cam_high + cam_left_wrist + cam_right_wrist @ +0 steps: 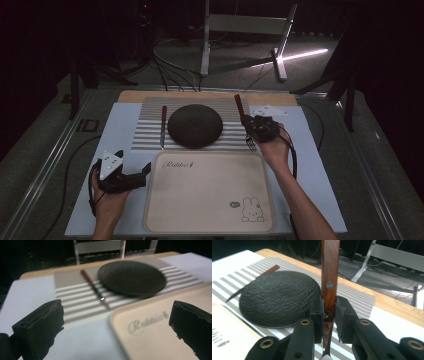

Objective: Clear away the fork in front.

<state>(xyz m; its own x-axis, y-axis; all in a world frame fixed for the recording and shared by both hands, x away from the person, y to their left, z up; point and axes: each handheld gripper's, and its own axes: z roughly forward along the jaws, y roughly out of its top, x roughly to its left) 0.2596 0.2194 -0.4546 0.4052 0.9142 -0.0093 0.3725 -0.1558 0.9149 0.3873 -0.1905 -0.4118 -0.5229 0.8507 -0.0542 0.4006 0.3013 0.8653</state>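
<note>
A fork with a reddish wooden handle stands between the jaws of my right gripper, which is shut on the handle's lower part. In the high view this fork is lifted at the right of a dark round plate, tines toward the person, in the right gripper. A wood-handled knife lies on the striped placemat to the plate's left. My left gripper is open, with nothing between its jaws, by the left edge of a beige tray. Its view shows the left gripper, the knife and the plate.
The beige tray, printed with a rabbit, lies at the table's near side on a white sheet. Small white cards lie at the far right of the placemat. Beyond the table stand a white frame and floor cables.
</note>
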